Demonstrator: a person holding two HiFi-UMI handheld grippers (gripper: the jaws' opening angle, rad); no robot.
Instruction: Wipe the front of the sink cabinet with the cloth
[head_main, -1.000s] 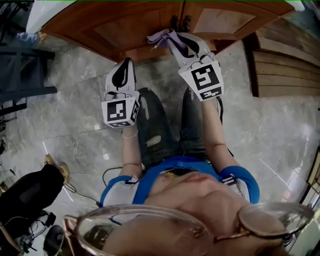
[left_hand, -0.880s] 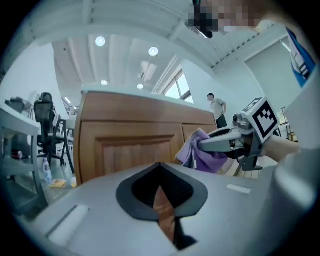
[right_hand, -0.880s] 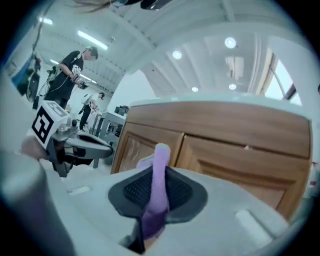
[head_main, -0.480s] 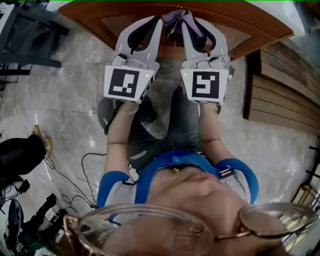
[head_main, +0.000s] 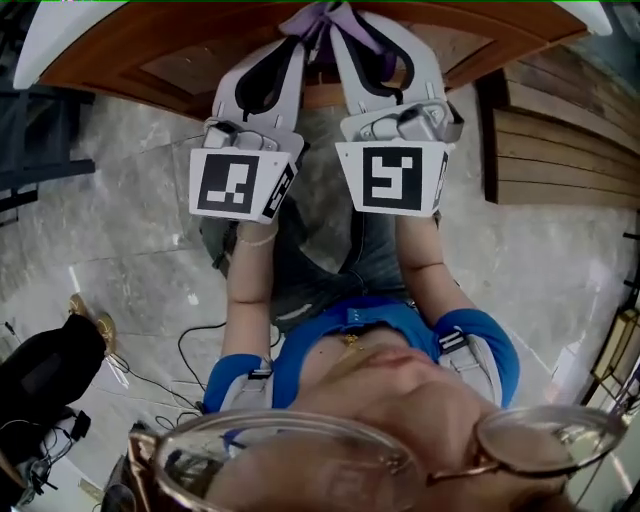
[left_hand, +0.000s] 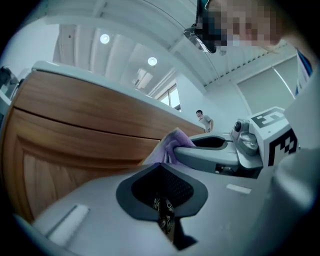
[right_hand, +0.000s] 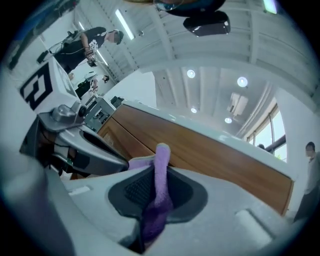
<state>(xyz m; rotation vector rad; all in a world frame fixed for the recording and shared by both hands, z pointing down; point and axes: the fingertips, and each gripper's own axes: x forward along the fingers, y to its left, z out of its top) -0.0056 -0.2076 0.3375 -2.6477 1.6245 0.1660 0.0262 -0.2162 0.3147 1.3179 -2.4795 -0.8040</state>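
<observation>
Left tool (head_main: 298, 45) had risen beside right tool (head_main: 345, 30) at the cabinet (head_main: 130, 50). We saw right clamped on the cloth (right_hand: 162, 160), held at the wood; left closed and empty. Risk: with a thin pinch, rubbing could drag the cloth out.

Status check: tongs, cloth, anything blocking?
Left tongs shut, empty. Right tongs shut on purple cloth, up at sink cabinet front. No obstruction seen.
</observation>
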